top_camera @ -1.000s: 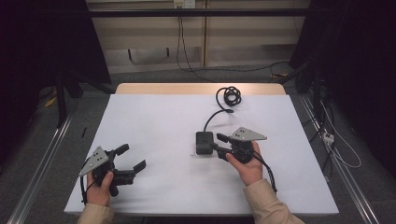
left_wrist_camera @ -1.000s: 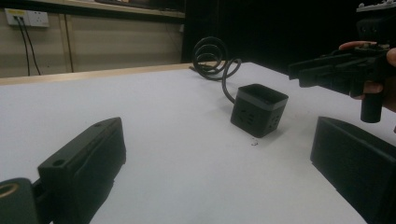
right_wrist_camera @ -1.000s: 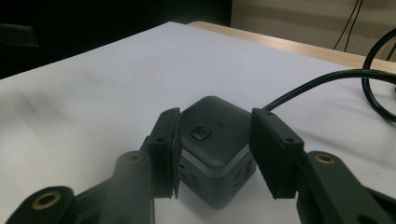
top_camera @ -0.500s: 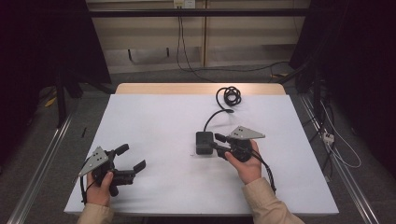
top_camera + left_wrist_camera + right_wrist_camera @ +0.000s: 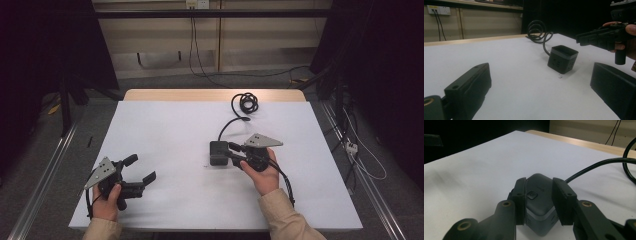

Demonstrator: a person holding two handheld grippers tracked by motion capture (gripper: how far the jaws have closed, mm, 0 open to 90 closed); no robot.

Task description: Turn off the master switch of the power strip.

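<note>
A black power cube (image 5: 218,152) stands on the white table, right of centre, its cable (image 5: 229,124) running back to a coil (image 5: 246,102). My right gripper (image 5: 231,155) reaches it from the right. In the right gripper view its jaws have just been closing and now straddle the cube (image 5: 537,192), the pads lying against its two sides with no gap showing. My left gripper (image 5: 141,168) rests at the front left, open, with nothing between its jaws. In the left gripper view the cube (image 5: 562,58) sits ahead, the right gripper (image 5: 586,37) beside it.
The white table top (image 5: 165,130) ends in a wooden strip (image 5: 175,95) at the far side. Metal rails (image 5: 45,175) run along the floor on both sides. Loose cables (image 5: 360,155) lie on the floor at the right.
The right gripper's jaws have narrowed onto the cube. Both hands have stayed where they were, and the cube has not shifted.
</note>
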